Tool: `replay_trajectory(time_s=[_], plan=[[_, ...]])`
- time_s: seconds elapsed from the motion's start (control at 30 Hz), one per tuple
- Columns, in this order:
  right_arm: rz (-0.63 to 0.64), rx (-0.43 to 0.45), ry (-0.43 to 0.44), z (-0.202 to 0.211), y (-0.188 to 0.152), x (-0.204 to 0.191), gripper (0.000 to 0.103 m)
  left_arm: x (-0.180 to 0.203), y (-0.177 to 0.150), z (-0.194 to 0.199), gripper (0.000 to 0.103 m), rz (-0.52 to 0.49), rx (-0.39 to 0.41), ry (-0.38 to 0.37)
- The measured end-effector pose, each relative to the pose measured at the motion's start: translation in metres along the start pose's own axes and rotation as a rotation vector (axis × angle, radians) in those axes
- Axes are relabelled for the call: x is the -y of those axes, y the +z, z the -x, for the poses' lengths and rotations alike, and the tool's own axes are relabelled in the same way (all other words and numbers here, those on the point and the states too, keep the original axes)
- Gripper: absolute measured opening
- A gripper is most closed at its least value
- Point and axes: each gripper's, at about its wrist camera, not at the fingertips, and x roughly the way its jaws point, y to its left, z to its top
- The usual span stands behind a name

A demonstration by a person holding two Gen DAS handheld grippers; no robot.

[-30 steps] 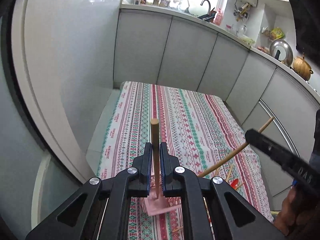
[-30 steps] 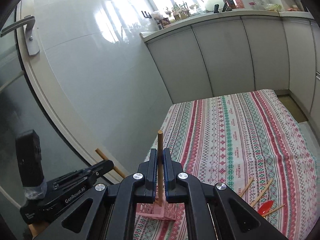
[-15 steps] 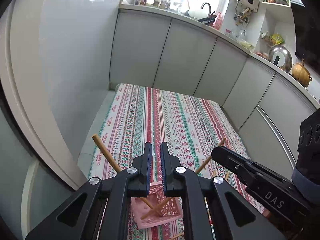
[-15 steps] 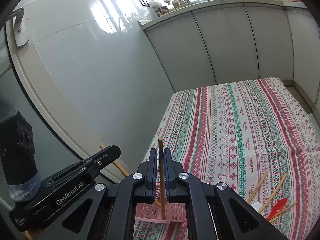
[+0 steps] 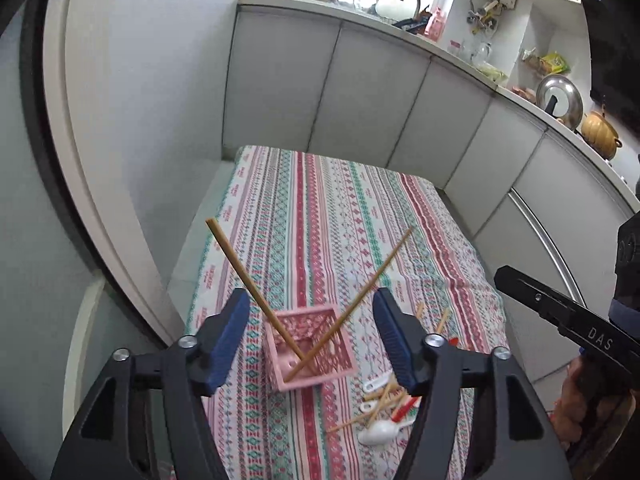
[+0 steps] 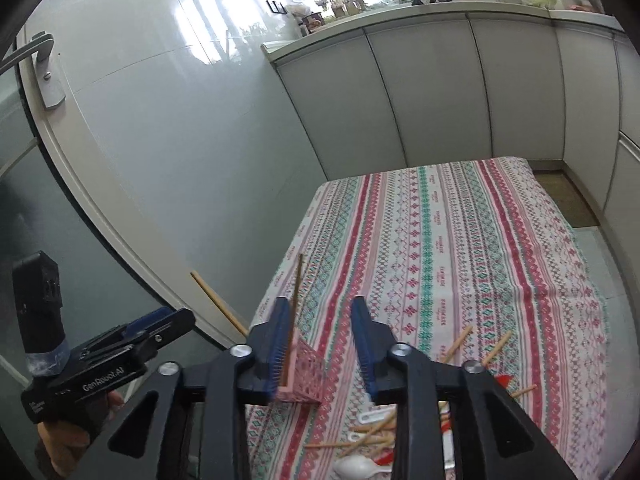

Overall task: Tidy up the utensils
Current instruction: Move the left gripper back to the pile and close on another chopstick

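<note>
I've two chopsticks [image 5: 244, 272] in the basket [image 5: 310, 346]; both claws [image 5: 312, 336] are spreading, empty; the pile [image 5: 384, 408] at 4 o'clock remains.

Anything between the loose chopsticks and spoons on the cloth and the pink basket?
Nothing visible. The loose pile lies on the tablecloth beside the pink basket, with bare cloth between. The basket's top is open; the two chopsticks in it lean apart, crossing at the bottom, leaving room.
</note>
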Motion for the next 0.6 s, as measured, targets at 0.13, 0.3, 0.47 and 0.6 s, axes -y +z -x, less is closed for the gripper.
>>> replay_trajectory(time_s=[0.13,0.3,0.47,0.6], plan=[[-0.021,-0.058,-0.078,0.018,-0.013,0.026,0.058,0.013,-0.011,0.008,0.075,-0.006,-0.037,-0.046],[-0.111,-0.139,-0.144,0.03,-0.031,0.069,0.064,0.049,-0.027,0.009,0.084,-0.096,-0.07,-0.063],[-0.179,-0.19,-0.212,0.04,-0.047,0.107,0.068,0.099,-0.045,-0.008,0.086,-0.223,-0.126,-0.051],[-0.219,-0.221,-0.24,0.045,-0.056,0.132,0.072,0.134,-0.05,-0.027,0.086,-0.285,-0.172,-0.056]])
